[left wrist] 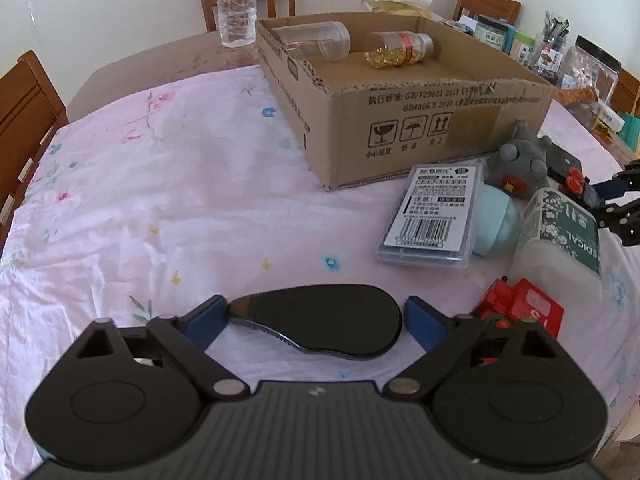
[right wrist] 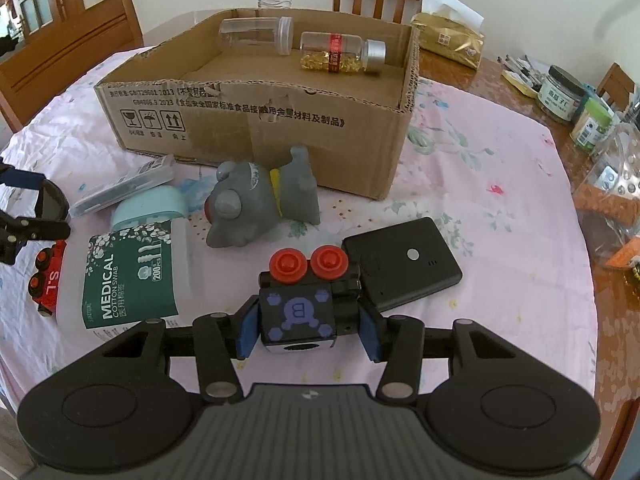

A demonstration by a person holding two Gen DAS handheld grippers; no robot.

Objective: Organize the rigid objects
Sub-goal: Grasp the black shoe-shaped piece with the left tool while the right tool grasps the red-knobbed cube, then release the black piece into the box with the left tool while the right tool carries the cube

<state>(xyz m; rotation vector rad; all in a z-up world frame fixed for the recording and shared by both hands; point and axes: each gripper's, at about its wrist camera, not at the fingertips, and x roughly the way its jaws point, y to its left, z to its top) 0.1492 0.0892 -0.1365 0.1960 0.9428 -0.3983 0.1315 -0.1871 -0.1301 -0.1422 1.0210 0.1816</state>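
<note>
An open cardboard box (left wrist: 420, 136) (right wrist: 248, 136) holds a clear empty jar (left wrist: 316, 40) (right wrist: 256, 35) and a bottle of gold capsules (left wrist: 400, 50) (right wrist: 342, 53). My left gripper (left wrist: 316, 318) straddles a black oval case (left wrist: 332, 320) lying on the cloth; its blue pads touch the case's two ends. My right gripper (right wrist: 306, 330) has its jaws around a black toy block with two red wheels (right wrist: 302, 300). The left pad touches the block; a small gap shows at the right pad.
On the pink cloth lie a clear lead case (left wrist: 430, 216), a teal round thing (left wrist: 496, 226), a grey plush toy (right wrist: 260, 208), a cotton swab tub (right wrist: 128, 280), a red toy train (right wrist: 46, 280) and a black flat device (right wrist: 400, 262). Jars crowd the right edge (right wrist: 568, 96).
</note>
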